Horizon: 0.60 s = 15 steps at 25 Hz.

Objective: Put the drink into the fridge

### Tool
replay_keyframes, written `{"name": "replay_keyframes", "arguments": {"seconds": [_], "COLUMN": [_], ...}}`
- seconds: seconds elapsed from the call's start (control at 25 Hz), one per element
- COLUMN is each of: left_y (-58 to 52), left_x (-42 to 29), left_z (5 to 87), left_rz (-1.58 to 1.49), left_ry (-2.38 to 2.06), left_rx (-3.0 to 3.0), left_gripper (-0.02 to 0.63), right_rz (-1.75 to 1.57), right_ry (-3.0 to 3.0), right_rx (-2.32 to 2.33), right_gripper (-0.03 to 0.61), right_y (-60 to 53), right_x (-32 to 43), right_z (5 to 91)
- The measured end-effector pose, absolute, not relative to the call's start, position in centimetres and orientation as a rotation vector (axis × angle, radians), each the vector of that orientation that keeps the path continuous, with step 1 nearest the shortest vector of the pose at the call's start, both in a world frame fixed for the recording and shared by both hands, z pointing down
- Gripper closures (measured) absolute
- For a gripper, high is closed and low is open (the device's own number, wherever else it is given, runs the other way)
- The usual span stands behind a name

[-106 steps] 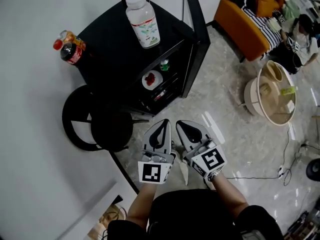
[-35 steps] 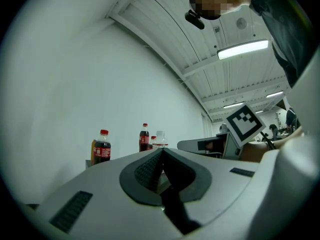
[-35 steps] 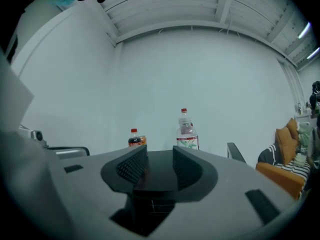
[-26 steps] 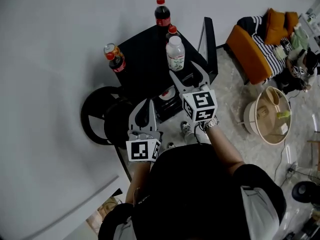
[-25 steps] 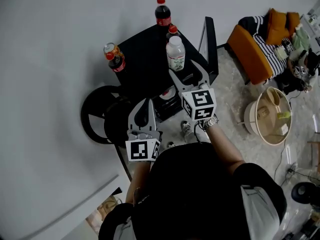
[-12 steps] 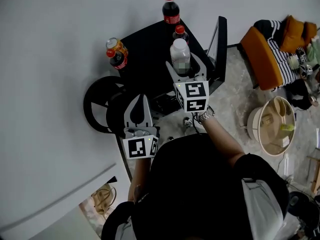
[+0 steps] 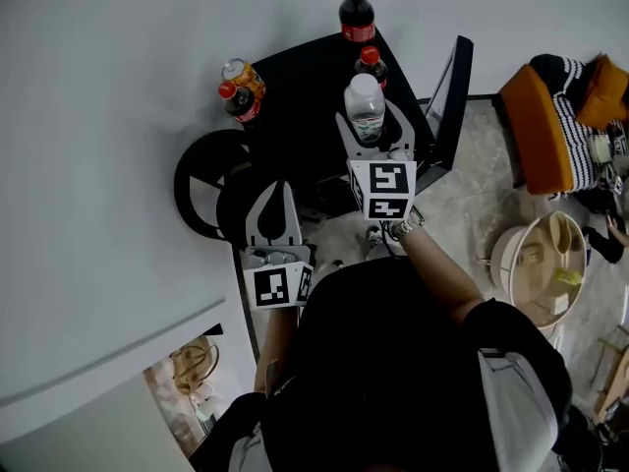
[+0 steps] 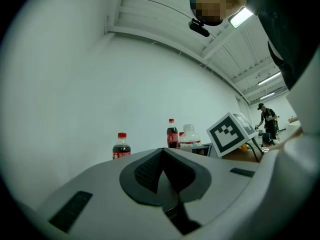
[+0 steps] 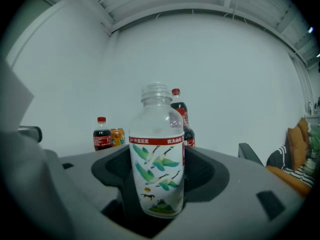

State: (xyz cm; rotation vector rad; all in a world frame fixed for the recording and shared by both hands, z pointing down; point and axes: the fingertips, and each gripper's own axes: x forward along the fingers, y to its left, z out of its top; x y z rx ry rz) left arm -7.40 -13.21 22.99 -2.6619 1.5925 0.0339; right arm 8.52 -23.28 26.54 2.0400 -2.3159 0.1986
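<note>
A clear water bottle [image 7: 365,106] with a bird label [image 9: 156,169] stands on top of the black fridge [image 7: 305,77], whose door [image 7: 454,87] hangs open at the right. My right gripper [image 7: 373,126] is level with the bottle. Its jaws have just been opening, and they now stand wide with the bottle between them and a little room on each side. My left gripper [image 7: 273,193] is shut on nothing [image 8: 162,156], low and to the left of the fridge front.
On the fridge top behind the water stand a tall cola bottle [image 7: 357,13], a small cola bottle [image 7: 370,64], another small cola [image 7: 234,101] and an orange can [image 7: 241,72]. A black round stool [image 7: 211,180] is left of the fridge. An orange sofa [image 7: 541,116] and a beige tub [image 7: 536,259] are on the right.
My right gripper has moved forward, so the water bottle now stands between its jaws. The left gripper has kept its place.
</note>
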Motion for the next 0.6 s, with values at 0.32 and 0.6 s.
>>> {"name": "replay_keyframes", "arguments": {"seconds": [0.32,0.6], "left_y": [-12.6,-11.2], "left_x": [-6.5,-8.4], "left_z": [24.0,23.8], "left_rz": [0.038,0.067], "left_ry": [1.669,1.734], "left_rx": [-2.621,-2.563], "left_gripper": [0.604,0.604], "right_rz": [0.17,0.159], "right_ry": [-2.398,-2.474], "right_rx": [1.958,1.873], "right_gripper": [0.268,0.27], "right_y": [-23.2,-23.3], "right_x": [8.5,6.7], "right_z": [26.6,25.8]}}
